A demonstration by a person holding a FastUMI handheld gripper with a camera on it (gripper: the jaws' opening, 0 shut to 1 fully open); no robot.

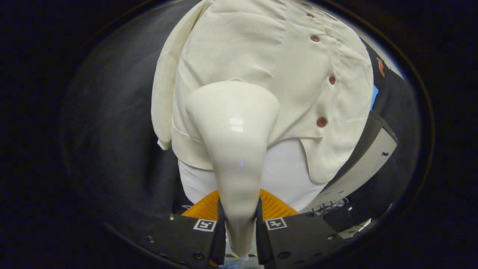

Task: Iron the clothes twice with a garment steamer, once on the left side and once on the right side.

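Hanging against the dark wall (112, 123), the cream shirt (269, 67) spreads ahead of the gripper (239, 224). At the left, its sleeve (164, 97) falls beside the body, the cuff ending just past the steamer's widest part. The shirt's left front panel lies behind the steamer (233, 149), whose glossy cream head flares wide and sits against the fabric low on that panel, near the hem.

The steamer's neck narrows downward and runs straight between the two fingers (220, 224), which press on it from both sides, closed to the width of the handle. The gripper points forward and slightly upward at the shirt, the steamer held upright along its axis. Ribbed orange pieces (276, 209) show on either side of the handle just beyond the fingers.

Right of the steamer, a white underlayer (287, 172) shows below the shirt's hem. Farther right, a row of reddish-brown buttons (321, 121) runs down the placket. Beyond the shirt's right edge stands a grey panel (366, 160).
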